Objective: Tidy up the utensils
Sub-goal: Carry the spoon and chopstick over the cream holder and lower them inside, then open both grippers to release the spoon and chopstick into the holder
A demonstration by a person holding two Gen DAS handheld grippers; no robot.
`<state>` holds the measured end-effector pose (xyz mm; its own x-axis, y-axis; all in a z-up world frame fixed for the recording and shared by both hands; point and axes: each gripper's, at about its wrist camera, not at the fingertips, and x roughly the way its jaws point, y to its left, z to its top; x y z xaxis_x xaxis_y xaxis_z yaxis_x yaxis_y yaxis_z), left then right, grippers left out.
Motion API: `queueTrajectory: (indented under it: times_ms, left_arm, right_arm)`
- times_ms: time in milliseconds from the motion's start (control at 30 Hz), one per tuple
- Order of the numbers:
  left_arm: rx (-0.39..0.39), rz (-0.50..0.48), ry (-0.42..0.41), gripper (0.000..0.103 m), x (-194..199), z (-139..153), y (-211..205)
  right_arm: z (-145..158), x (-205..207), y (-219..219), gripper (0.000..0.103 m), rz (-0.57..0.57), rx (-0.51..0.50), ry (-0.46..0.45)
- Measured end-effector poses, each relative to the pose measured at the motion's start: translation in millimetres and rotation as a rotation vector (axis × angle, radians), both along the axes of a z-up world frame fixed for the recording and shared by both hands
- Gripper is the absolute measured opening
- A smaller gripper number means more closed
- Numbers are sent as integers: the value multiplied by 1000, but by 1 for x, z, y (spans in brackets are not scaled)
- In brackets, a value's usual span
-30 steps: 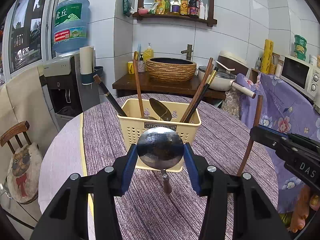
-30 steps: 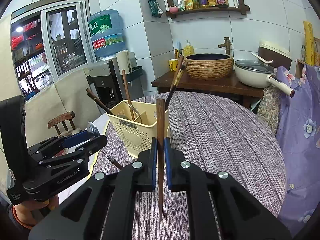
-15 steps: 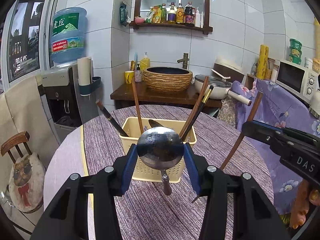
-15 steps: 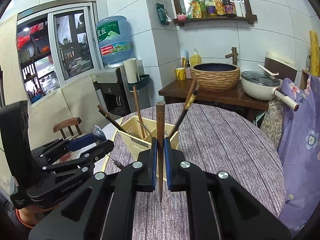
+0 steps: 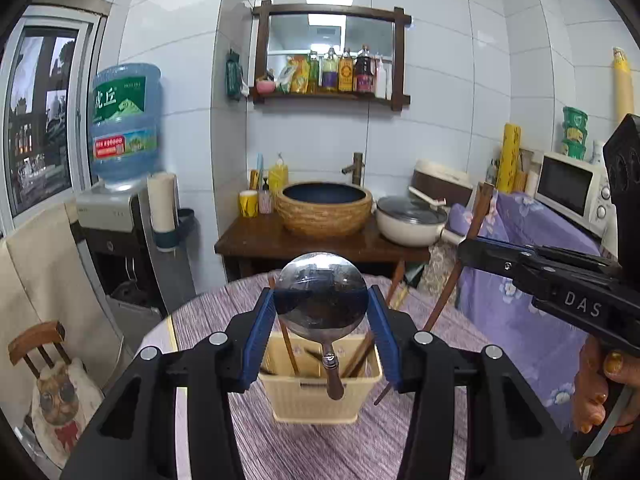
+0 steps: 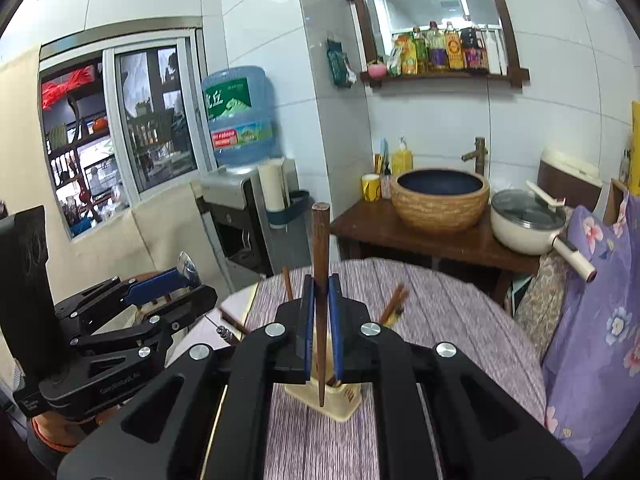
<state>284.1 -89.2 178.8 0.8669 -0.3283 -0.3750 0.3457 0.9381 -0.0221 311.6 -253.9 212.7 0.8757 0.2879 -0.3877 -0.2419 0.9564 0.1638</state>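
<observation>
A: How many utensils are up off the worktop?

B: Two. The left claw grips one metal ladle-like spoon by the rim of its bowl, its blue pads pressed on either side and its handle hanging down. The right claw is clamped on one dark wooden chopstick, held upright between nearly closed pads.

A: And the basket?

B: One cream slotted basket stands on the purple striped worktop, below and just beyond both claws. Several chopsticks lean inside it; the exact count is hard to tell.

A: How are the hands posed?

B: Both claws point forward and slightly down, side by side. A hand holds the right claw's grip at the right edge of the left wrist view.
</observation>
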Motion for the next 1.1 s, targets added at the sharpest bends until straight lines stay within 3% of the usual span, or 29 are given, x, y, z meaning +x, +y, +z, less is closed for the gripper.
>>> queueTrajectory:
  times_ms: [167, 633, 800, 1100]
  left_arm:
    - [1, 34, -21, 47, 22, 16, -2]
    - [16, 129, 87, 47, 69, -48, 15]
    - [17, 115, 149, 47, 81, -75, 11]
    - [58, 131, 108, 47, 77, -89, -2]
  right_arm:
    - [14, 24, 4, 8, -33, 1, -22]
    - [-59, 52, 24, 8, -55, -52, 27]
    - [-83, 57, 27, 8, -61, -63, 53]
    - [-116, 67, 19, 8, -72, -39, 104]
